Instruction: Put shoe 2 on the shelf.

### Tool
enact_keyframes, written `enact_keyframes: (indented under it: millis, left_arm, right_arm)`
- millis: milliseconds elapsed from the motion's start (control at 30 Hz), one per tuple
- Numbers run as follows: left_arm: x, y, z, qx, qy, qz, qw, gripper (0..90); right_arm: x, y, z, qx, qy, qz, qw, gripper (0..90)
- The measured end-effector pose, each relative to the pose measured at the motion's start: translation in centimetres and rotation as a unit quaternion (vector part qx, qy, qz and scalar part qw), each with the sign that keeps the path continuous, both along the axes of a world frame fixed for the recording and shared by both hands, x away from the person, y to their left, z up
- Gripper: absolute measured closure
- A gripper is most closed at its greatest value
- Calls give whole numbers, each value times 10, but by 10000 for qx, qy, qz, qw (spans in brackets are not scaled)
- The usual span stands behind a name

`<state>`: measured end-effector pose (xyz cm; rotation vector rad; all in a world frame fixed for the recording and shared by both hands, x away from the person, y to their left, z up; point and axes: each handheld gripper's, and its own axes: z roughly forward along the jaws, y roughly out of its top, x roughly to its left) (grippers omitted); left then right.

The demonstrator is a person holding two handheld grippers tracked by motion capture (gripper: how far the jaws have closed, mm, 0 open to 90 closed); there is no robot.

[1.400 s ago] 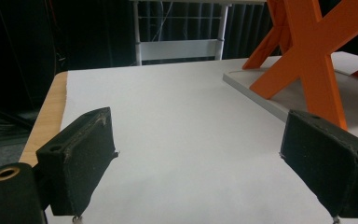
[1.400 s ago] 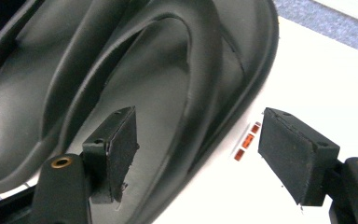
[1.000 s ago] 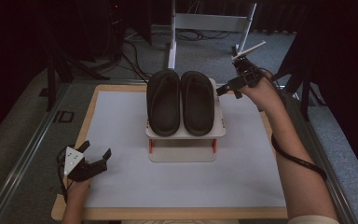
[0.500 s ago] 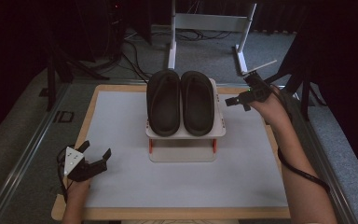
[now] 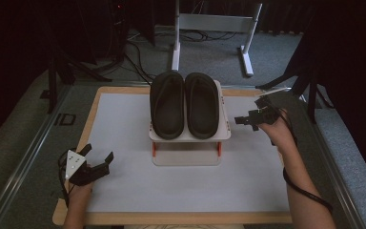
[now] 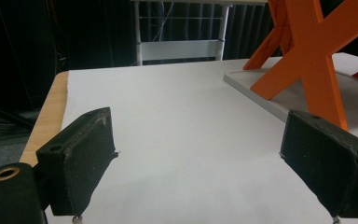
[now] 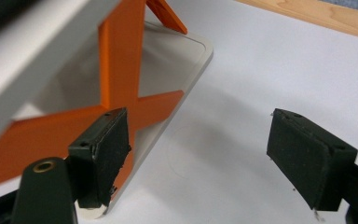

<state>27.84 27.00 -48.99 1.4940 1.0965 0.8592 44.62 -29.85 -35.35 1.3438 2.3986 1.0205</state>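
Pair of black slippers [image 5: 188, 105] set side by side on white two-tier stand [image 5: 188, 138] with orange cross legs, right gripper [image 5: 246, 120] positioned just beside stand, jaws wide apart, nothing gripped, left gripper [image 5: 98, 162] held at near-left table [image 5: 124, 217] corner, jaws spread, empty.

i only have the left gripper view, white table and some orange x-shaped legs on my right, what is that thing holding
Observer: In the high view the small white two-tier stand with orange cross legs carries a pair of black rubber slippers, side by side on its top shelf.
Operator: where is the other hand
Observer: The right gripper is beside the stand's right edge, near the top shelf, pointing toward it.
Operator: holding anything
Observer: No. The right gripper view shows its jaws wide apart with bare white table between them, one black pad in front of an orange leg.
Operator: and mine
Observer: The left gripper sits open near the table's front left corner, well clear of the stand.
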Motion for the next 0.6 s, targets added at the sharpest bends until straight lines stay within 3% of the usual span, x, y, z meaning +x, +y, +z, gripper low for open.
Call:
enact_keyframes:
  millis: [100, 200, 433, 600]
  left_arm:
    - [0, 0, 0, 14, -16, 1, 10000, 96]
    - [-1, 0, 0, 6, -22, 11, 10000, 96]
    - [-1, 0, 0, -3, -26, 14, 10000, 96]
    - [-1, 0, 0, -3, -27, 14, 10000, 96]
  right_arm:
    - [-3, -3, -7, 24, -82, -29, 10000, 203]
    - [-11, -10, -22, 167, -347, -69, 9992, 195]
    - [-17, -24, -54, 265, -361, -344, 9984, 182]
    - [-24, -34, -71, 277, -538, -547, 9967, 164]
